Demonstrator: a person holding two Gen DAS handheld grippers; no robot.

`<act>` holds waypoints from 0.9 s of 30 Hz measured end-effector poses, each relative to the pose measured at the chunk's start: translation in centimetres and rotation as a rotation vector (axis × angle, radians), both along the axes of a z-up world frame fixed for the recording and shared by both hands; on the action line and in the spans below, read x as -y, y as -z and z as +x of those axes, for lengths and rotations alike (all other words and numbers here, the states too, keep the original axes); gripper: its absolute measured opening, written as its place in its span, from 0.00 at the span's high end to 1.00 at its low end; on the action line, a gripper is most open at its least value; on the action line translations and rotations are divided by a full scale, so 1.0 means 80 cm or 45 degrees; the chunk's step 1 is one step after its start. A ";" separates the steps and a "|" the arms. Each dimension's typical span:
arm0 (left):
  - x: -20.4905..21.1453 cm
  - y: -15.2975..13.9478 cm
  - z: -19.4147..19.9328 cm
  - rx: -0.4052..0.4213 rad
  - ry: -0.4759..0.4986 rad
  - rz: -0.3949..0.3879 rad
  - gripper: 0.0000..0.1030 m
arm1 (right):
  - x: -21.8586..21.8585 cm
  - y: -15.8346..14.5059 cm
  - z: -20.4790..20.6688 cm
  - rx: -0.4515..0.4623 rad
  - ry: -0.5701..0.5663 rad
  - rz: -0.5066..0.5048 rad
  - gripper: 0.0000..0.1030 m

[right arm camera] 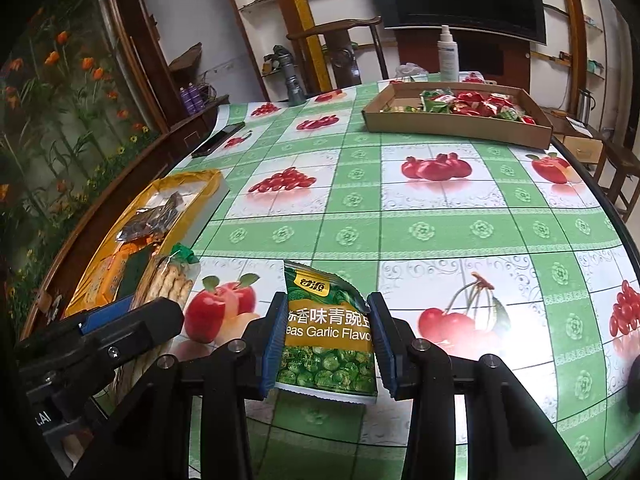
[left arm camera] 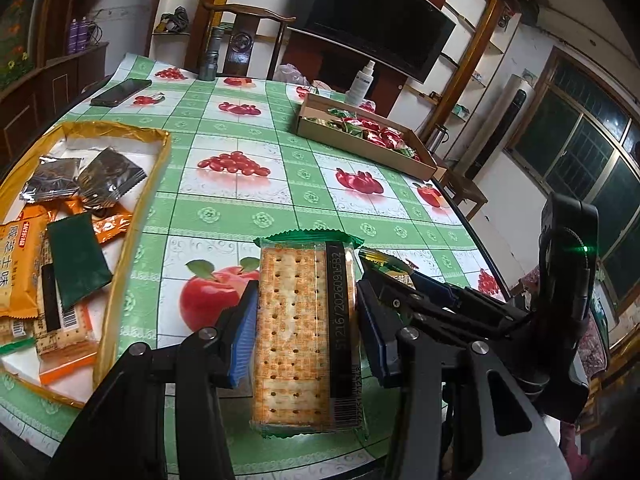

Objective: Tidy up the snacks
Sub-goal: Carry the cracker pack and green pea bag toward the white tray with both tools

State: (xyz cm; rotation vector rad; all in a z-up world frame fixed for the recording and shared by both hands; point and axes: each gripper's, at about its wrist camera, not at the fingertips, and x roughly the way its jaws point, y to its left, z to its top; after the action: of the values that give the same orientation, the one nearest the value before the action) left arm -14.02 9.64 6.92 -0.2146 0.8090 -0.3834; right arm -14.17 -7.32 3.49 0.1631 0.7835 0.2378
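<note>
My left gripper [left arm camera: 306, 320] is shut on a clear cracker pack with green ends [left arm camera: 304, 332], held above the table. My right gripper [right arm camera: 326, 340] is shut on a green pack of garlic peas [right arm camera: 328, 332]. The right gripper shows in the left wrist view [left arm camera: 400, 276] just right of the crackers, and the left gripper with the crackers [right arm camera: 168, 284] shows at the left of the right wrist view. A gold-rimmed tray [left arm camera: 132, 216] at the left holds several cracker and dark snack packs. A cardboard tray [left arm camera: 360, 140] at the far right holds red and green packs.
The table has a green fruit-print cloth [left arm camera: 240, 208]. A phone [left arm camera: 120, 92], a grey flashlight [left arm camera: 210, 60] and a white spray bottle [left arm camera: 362, 80] stand near the far edge. A wooden chair [left arm camera: 244, 40] and a TV are beyond it.
</note>
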 end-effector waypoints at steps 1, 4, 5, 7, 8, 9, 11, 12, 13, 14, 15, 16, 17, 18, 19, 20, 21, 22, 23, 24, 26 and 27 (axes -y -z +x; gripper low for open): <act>-0.002 0.001 0.000 -0.001 -0.001 -0.002 0.57 | -0.002 0.000 0.000 0.000 -0.003 -0.003 0.60; -0.008 0.003 -0.001 -0.005 -0.007 -0.010 0.57 | -0.012 -0.001 -0.002 0.002 -0.021 -0.015 0.60; -0.010 0.003 -0.001 -0.006 -0.008 -0.013 0.57 | -0.014 -0.001 -0.002 0.002 -0.024 -0.018 0.60; -0.015 0.003 -0.003 -0.005 -0.013 -0.020 0.57 | -0.021 -0.002 -0.003 0.003 -0.035 -0.026 0.60; -0.017 0.003 -0.003 -0.005 -0.017 -0.024 0.57 | -0.023 -0.003 -0.003 0.003 -0.039 -0.029 0.60; -0.019 0.003 -0.004 -0.005 -0.020 -0.026 0.57 | -0.026 -0.003 -0.004 0.004 -0.044 -0.032 0.60; -0.024 0.004 -0.005 -0.005 -0.026 -0.033 0.57 | -0.031 -0.003 -0.004 0.005 -0.055 -0.039 0.60; -0.026 0.004 -0.005 -0.005 -0.028 -0.035 0.57 | -0.035 -0.003 -0.004 0.004 -0.060 -0.043 0.60; -0.029 0.005 -0.006 -0.006 -0.029 -0.037 0.57 | -0.036 -0.003 -0.005 0.003 -0.063 -0.045 0.60; -0.031 0.005 -0.007 -0.006 -0.034 -0.040 0.57 | -0.040 -0.003 -0.005 0.001 -0.070 -0.047 0.60; -0.034 0.005 -0.007 -0.007 -0.037 -0.042 0.57 | -0.043 -0.002 -0.004 -0.001 -0.075 -0.050 0.60; -0.037 0.005 -0.007 -0.007 -0.039 -0.045 0.57 | -0.045 -0.002 -0.004 -0.002 -0.080 -0.052 0.60; -0.041 0.005 -0.008 -0.007 -0.046 -0.048 0.57 | -0.047 -0.002 -0.004 -0.003 -0.084 -0.053 0.60; -0.044 0.006 -0.009 -0.007 -0.051 -0.051 0.57 | -0.051 -0.002 -0.005 -0.004 -0.093 -0.055 0.60; -0.048 0.006 -0.009 -0.007 -0.058 -0.054 0.57 | -0.053 -0.002 -0.005 -0.003 -0.097 -0.056 0.60; -0.051 0.006 -0.010 -0.007 -0.064 -0.058 0.57 | -0.056 -0.003 -0.005 -0.003 -0.102 -0.058 0.60; -0.055 0.006 -0.010 -0.006 -0.072 -0.060 0.57 | -0.059 -0.003 -0.006 -0.003 -0.111 -0.060 0.60; -0.059 0.006 -0.010 -0.006 -0.080 -0.062 0.57 | -0.062 -0.004 -0.007 -0.003 -0.116 -0.062 0.60; -0.063 0.006 -0.010 -0.006 -0.088 -0.066 0.57 | -0.065 -0.004 -0.007 -0.002 -0.122 -0.064 0.60; -0.068 0.007 -0.011 -0.007 -0.097 -0.070 0.57 | -0.068 -0.004 -0.007 -0.001 -0.129 -0.067 0.60; -0.075 0.008 -0.011 -0.008 -0.110 -0.076 0.57 | -0.075 -0.004 -0.008 -0.002 -0.143 -0.073 0.60; -0.078 0.009 -0.011 -0.010 -0.115 -0.080 0.57 | -0.078 -0.003 -0.008 -0.003 -0.149 -0.076 0.60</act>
State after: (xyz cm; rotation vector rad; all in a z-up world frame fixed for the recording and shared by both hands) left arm -14.94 15.90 6.24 -0.3100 0.7925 -0.3231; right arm -14.82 -1.07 3.77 0.0616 0.8023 0.3244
